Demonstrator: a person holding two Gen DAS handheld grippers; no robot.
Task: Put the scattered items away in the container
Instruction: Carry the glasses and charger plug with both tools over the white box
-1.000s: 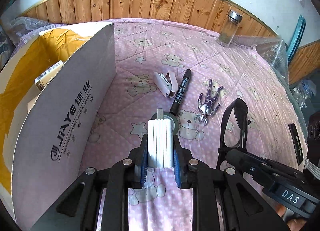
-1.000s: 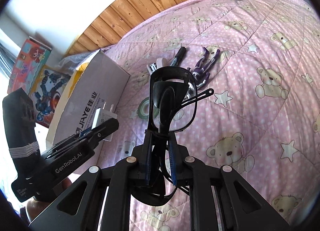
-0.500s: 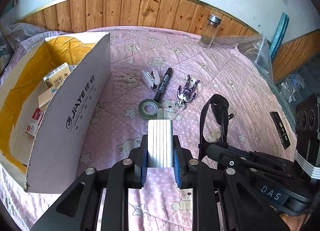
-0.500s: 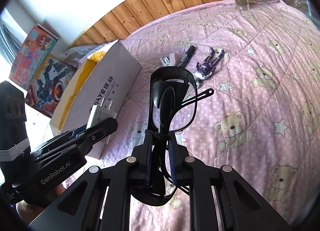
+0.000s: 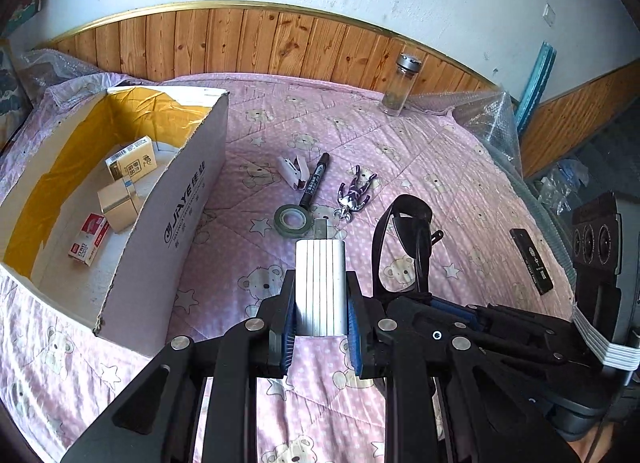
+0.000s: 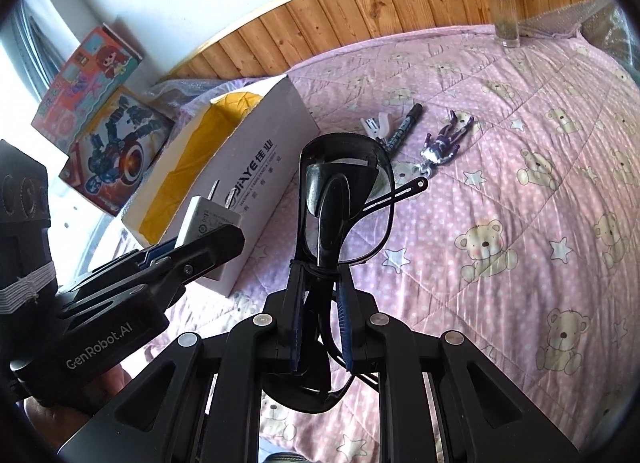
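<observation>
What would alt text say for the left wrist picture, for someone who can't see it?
A handheld gripper clamps a white plug adapter above a pink teddy-bear quilt, beside an open cardboard box holding small packets. Tape, a marker, a stapler and a toy figure lie ahead; a second gripper at right holds dark glasses.

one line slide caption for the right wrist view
Right gripper holds black glasses above the pink quilt, cardboard box ahead.

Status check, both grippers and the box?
Left gripper shut on charger. Right gripper shut on glasses. Box open, path clear.
</observation>
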